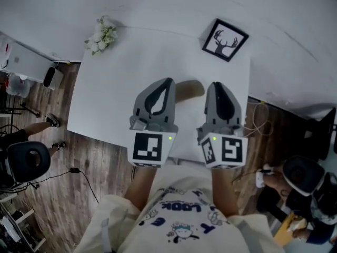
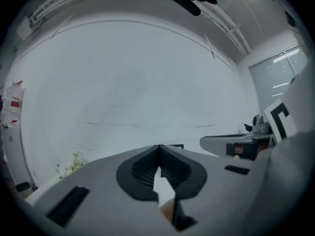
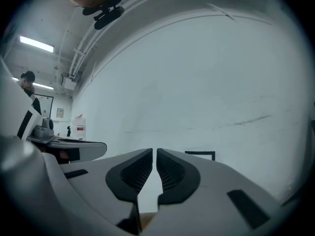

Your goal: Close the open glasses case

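A tan glasses case [image 1: 189,90] lies on the white table [image 1: 116,94]. It shows between my two grippers, which hide part of it, so I cannot tell whether its lid is down. My left gripper [image 1: 169,81] is held above the table just left of the case, jaws pressed together and empty. My right gripper [image 1: 216,84] hovers just right of the case, with only a thin slit between its jaws and nothing in them. The left gripper [image 2: 158,149] and the right gripper [image 3: 154,151] both point about level at the white wall.
A framed deer picture [image 1: 225,39] leans at the table's far right, and a bunch of white flowers [image 1: 102,36] lies at its far left corner. A black chair [image 1: 26,159] and cables stand on the wooden floor to the left. The table's front edge is near my body.
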### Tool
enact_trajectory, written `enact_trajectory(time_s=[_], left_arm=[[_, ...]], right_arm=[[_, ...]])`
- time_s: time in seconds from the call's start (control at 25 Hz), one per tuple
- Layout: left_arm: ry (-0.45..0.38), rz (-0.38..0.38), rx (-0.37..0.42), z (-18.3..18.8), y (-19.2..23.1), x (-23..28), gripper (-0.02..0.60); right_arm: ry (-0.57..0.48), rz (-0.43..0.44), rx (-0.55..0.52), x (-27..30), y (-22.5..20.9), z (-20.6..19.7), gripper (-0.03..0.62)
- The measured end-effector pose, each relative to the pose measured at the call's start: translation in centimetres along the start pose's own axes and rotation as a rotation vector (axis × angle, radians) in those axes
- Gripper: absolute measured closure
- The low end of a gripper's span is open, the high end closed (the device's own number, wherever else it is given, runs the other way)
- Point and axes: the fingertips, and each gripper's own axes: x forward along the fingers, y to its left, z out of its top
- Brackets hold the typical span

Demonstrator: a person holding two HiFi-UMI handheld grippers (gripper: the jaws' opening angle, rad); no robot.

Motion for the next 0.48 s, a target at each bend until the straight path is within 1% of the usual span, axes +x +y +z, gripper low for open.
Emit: enact_trajectory(time_s=[0.12,0.2,0.36,0.48], left_arm=[[-0.035,0.005,0.033,1.5,-0.7,-0.5,0.583],[-0.051,0.004,0.038,2.1,-1.3,-0.5,0.583],[-0.061,-0.002,0.07,2.7,-2.1,-0.6,0.583],[-0.072,0.0,0.062,2.9,-2.3,-0.6,0.583]], right_arm=[[-0.037,-0.047,-0.001,-1.2,-0.3,1.2,0.571],[-0.051,-0.067,-0.003,-1.7,-0.6,1.6,0.572],[-0.071,-0.087,-0.025,-2.3,-1.2,2.3,0.572],[-0.089,-0.097,-0.048,-2.5,-1.4,2.9,0.572]])
